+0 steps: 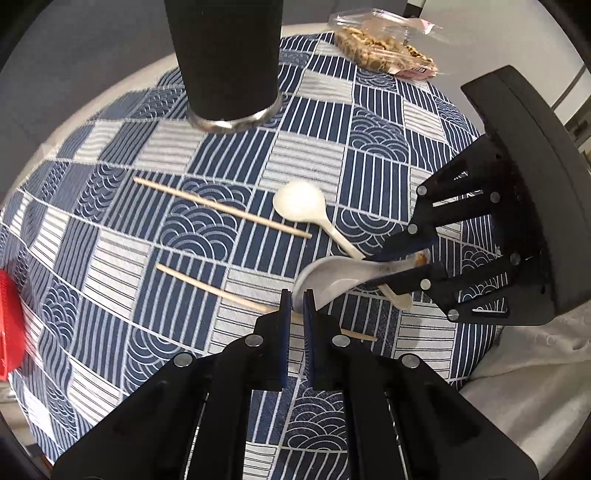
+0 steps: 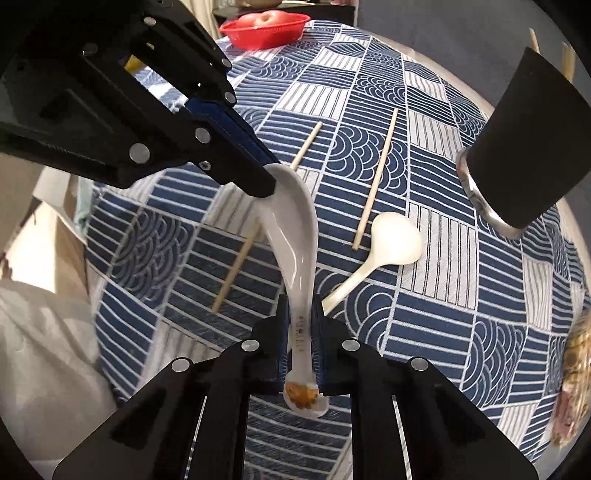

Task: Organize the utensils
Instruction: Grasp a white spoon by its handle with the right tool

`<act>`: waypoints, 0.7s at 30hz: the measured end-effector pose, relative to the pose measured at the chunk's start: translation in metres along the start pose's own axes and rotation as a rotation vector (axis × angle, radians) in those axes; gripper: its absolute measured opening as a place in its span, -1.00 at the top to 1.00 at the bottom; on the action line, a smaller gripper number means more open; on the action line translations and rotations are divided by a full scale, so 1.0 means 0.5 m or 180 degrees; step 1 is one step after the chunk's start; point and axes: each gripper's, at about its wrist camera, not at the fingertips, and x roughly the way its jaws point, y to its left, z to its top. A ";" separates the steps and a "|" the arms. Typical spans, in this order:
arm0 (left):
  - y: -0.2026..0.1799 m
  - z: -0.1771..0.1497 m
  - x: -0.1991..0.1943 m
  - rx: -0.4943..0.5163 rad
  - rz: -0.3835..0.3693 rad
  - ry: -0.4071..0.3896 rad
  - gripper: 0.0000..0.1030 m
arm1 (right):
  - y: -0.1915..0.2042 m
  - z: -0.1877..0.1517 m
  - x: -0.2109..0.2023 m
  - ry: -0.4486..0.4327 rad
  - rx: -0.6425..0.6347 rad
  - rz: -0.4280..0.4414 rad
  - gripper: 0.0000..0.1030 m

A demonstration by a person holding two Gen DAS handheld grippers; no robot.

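Observation:
A white ceramic spoon (image 1: pixel 332 277) is held above the cloth by both grippers. My left gripper (image 1: pixel 297 295) is shut on the rim of its bowl; my right gripper (image 2: pixel 300 310) is shut on its handle (image 2: pixel 301 332), whose end carries an orange mark. The right gripper shows in the left wrist view (image 1: pixel 424 254), the left gripper in the right wrist view (image 2: pixel 269 181). A white plastic spoon (image 1: pixel 306 208) (image 2: pixel 391 240) and two wooden chopsticks (image 1: pixel 221 206) (image 1: pixel 218 290) lie on the cloth. A black cup (image 1: pixel 225 59) (image 2: pixel 524 147) stands behind; chopstick tips poke out of it (image 2: pixel 567 61).
The round table has a blue-and-white patterned cloth (image 1: pixel 369 147). A red basket with an apple (image 2: pixel 266 27) sits at the far edge, seen at the left edge in the left wrist view (image 1: pixel 9 325). A clear bag of snacks (image 1: pixel 384 48) lies near the table rim.

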 end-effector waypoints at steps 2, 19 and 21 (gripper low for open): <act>0.004 0.003 -0.011 0.0009 0.0024 -0.0029 0.86 | -0.002 0.002 -0.018 -0.0079 0.0069 0.0023 0.79; -0.007 0.031 -0.168 0.0187 0.0373 -0.0434 0.86 | 0.035 0.046 -0.163 -0.0634 0.0052 -0.0453 0.80; -0.014 0.030 -0.186 0.0252 0.0427 -0.0467 0.86 | 0.048 0.048 -0.178 -0.0687 0.0007 -0.0509 0.80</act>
